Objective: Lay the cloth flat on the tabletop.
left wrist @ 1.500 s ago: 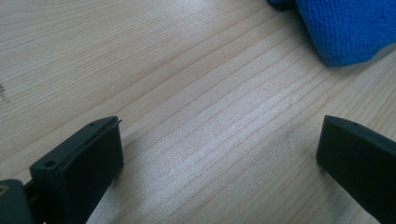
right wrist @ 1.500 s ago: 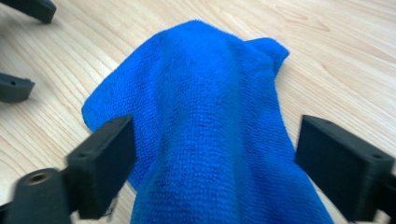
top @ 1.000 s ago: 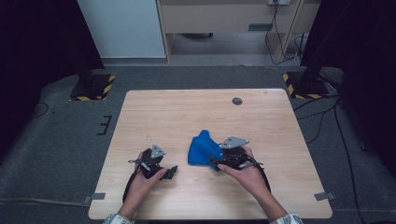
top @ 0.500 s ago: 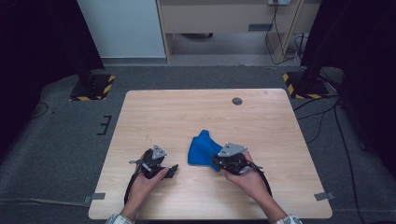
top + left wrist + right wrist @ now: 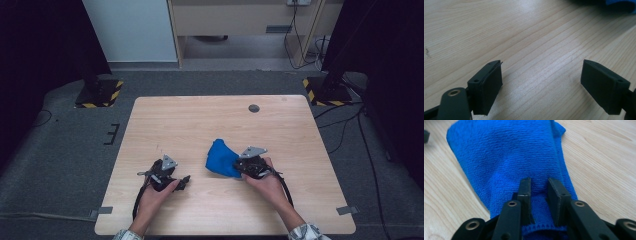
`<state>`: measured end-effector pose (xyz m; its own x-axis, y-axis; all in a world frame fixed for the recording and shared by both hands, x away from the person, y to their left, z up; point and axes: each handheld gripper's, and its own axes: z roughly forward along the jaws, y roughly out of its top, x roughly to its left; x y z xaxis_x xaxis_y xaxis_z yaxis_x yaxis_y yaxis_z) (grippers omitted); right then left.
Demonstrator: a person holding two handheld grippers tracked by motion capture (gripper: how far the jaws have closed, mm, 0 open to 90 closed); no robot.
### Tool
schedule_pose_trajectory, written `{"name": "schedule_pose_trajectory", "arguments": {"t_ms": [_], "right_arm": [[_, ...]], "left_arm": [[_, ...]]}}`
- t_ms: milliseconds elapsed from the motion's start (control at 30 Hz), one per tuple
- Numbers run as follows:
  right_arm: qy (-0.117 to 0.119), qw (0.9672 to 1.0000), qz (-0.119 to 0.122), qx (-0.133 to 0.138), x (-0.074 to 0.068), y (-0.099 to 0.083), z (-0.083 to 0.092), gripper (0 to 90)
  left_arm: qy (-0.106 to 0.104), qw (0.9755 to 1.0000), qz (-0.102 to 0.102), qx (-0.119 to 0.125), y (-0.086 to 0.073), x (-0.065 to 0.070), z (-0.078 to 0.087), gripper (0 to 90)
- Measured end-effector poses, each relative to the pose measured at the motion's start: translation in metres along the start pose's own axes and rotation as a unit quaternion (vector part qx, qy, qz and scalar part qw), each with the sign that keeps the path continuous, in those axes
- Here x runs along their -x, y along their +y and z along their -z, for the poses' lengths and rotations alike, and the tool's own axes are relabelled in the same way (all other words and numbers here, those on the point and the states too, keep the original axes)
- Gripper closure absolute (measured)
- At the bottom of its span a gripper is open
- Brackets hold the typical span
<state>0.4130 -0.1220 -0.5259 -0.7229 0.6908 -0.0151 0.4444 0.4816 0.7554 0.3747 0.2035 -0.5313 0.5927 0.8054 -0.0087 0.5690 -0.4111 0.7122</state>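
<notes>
A: Starting with the biggest: pale wooden table, seen whole from the high view, with a small dark round disc near its far edge. Grey floor around it, yellow-and-black striped bases at both far corners.

B: Next down, blue cloth, bunched right of the table's middle, near the front. Much closer in the right gripper view: looped terry weave, a stitched hem, folds running toward the jaws.

A: Right gripper at the cloth's near edge. From above, hard to read the jaws. From its own camera, jaws drawn close, just closing then easing a touch, pinching a ridge of cloth between the pads.

B: Left gripper well apart from the cloth, low over bare wood. From its own camera, jaws spread wide after narrowing slightly, nothing between them; a sliver of blue at the top right corner.

A: No brand, label or lettering readable anywhere.
</notes>
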Motion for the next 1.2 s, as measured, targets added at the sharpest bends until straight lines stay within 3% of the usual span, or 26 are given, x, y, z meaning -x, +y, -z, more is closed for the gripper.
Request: {"name": "schedule_pose_trajectory", "arguments": {"t_ms": [200, 333, 433, 533, 667, 933, 1033, 1200], "right_arm": [[-0.005, 0.9998, -0.011, 0.015, 0.001, 0.004, 0.009, 67.0], [0.000, 0.9992, 0.002, 0.040, -0.008, 0.012, 0.019, 75.2], [0.014, 0.9985, 0.019, 0.050, -0.018, 0.016, 0.025, 84.0], [0.026, 0.9977, 0.034, 0.052, -0.027, 0.017, 0.028, 86.6], [0.038, 0.9972, 0.055, 0.034, -0.036, 0.015, 0.024, 82.5], [0.025, 0.9963, 0.081, 0.012, -0.039, 0.008, 0.014, 62.3], [0.022, 0.9961, 0.086, -0.005, -0.039, 0.004, 0.007, 61.2], [0.027, 0.9951, 0.093, -0.021, -0.039, 0.001, 0.004, 84.0]], "left_arm": [[0.002, 1.0000, 0.003, 0.000, -0.001, -0.002, 0.000, 16.8], [0.004, 1.0000, 0.003, 0.000, -0.001, -0.003, 0.001, 16.9], [0.006, 1.0000, 0.004, 0.001, 0.000, -0.004, 0.002, 16.9], [0.006, 1.0000, 0.002, 0.003, 0.000, -0.004, 0.003, 16.9], [0.006, 1.0000, 0.002, 0.006, 0.001, -0.004, 0.004, 17.0], [0.005, 1.0000, 0.000, 0.006, 0.001, -0.003, 0.004, 16.9], [0.005, 1.0000, 0.000, 0.007, 0.001, -0.003, 0.005, 16.9], [0.005, 1.0000, -0.001, 0.005, 0.001, -0.003, 0.004, 16.9]]}}
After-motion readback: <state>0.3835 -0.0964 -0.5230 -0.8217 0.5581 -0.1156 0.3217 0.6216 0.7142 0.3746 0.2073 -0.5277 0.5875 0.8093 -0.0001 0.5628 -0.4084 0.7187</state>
